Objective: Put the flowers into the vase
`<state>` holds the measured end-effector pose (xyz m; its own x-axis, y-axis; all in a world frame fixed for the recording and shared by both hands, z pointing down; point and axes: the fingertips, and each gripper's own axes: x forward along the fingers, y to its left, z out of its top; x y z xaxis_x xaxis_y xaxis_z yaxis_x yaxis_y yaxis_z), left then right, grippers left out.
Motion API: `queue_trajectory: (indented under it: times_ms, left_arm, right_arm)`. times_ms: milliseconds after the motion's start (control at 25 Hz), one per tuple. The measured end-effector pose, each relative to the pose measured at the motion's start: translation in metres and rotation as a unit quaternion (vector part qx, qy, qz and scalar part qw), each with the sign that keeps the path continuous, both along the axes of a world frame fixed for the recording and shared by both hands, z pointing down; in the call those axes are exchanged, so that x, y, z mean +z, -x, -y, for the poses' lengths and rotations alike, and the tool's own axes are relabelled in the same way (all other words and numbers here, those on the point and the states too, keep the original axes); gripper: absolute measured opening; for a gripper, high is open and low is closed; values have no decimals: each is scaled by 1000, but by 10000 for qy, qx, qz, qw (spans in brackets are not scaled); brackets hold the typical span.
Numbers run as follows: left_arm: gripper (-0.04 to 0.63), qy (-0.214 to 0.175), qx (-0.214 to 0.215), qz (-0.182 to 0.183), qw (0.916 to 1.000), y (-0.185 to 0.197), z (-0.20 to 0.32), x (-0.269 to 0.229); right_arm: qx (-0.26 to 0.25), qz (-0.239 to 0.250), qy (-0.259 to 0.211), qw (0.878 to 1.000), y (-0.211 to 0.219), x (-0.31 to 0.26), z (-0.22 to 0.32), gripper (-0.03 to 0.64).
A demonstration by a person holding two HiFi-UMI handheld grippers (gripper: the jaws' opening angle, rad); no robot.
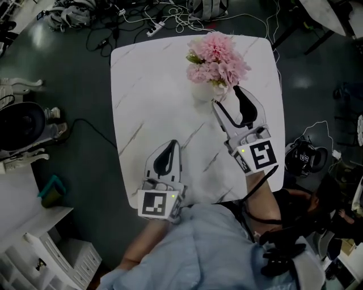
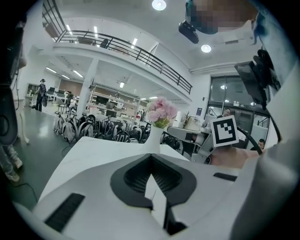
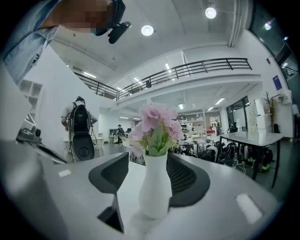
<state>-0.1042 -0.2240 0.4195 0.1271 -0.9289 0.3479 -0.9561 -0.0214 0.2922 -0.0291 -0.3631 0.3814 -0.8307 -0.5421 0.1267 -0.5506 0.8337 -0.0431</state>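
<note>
Sleeve: light blue sleeve (image 1: 198,243) at 6 o'clock in the head view, nearest the camera.
Left hand-held gripper: left hand-held gripper (image 1: 172,144) sat over the table's 6 o'clock edge, nose toward 12 o'clock. Jaws were closed tip to tip with nothing in them. Its marker cube (image 1: 157,205) hung just off the table edge.
Right hand-held gripper: right hand-held gripper (image 1: 226,96) was on the table's 3 o'clock side, nose toward 11 o'clock. Jaws stood wide apart. Its marker cube (image 1: 261,154) faced up.
Pads: in the right gripper view the left pad (image 3: 110,173) was clear of the vase. The right pad (image 3: 187,180) was partly behind the vase, so contact there was not readable. No squeeze was visible.
Vase: white vase (image 1: 201,92) stood upright on the table toward 12 o'clock, in the gap between the right jaws as that gripper's view showed it. In the head view it sat just at the left jaw tip.
Flowers: pink flowers (image 1: 217,58) with green leaves were already in the vase neck, bunched and upright.
Table: white marbled table (image 1: 147,102), with the vase well apart from the left hand-held gripper.
Floor: grey floor with a tangle of cables (image 1: 170,17) beyond the table at 12 o'clock.
</note>
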Motion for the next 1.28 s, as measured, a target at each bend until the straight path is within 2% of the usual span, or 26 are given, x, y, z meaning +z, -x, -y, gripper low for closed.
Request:
queue_trajectory:
  times_ms: [240, 400, 480, 560, 600, 680, 960, 1280]
  left_arm:
    - [6, -216, 244, 130, 9994, -9, -32, -13]
    - [5, -636, 293, 138, 9975, -15, -49, -37]
    - [5, -826, 355, 190, 9958, -17, -56, -50]
    - [6, -982, 443, 250, 9939, -20, -65, -63]
    - [5, -1070, 493, 280, 9926, -22, -71, -69]
    - [6, -1245, 586, 349, 9899, -26, -81, -82]
    - [5, -1649, 859, 547, 9810, -38, -123, -118]
    - [5, -1882, 1032, 586, 9749, -46, -146, -139]
  right_arm:
    - [353, 33, 373, 9987, -24, 7, -54, 241]
    - [535, 84, 372, 9978, -34, -9, -99, 226]
    - [749, 105, 365, 9965, -38, -17, -119, 161]
    - [915, 96, 374, 9951, -41, -27, -141, 53]
    - [969, 100, 382, 9945, -41, -33, -152, 22]
    - [1099, 110, 429, 9930, -42, -42, -173, 3]
    - [1449, 199, 363, 9886, -48, -59, -228, 2]
    - [1418, 307, 195, 9892, -49, -78, -254, 0]
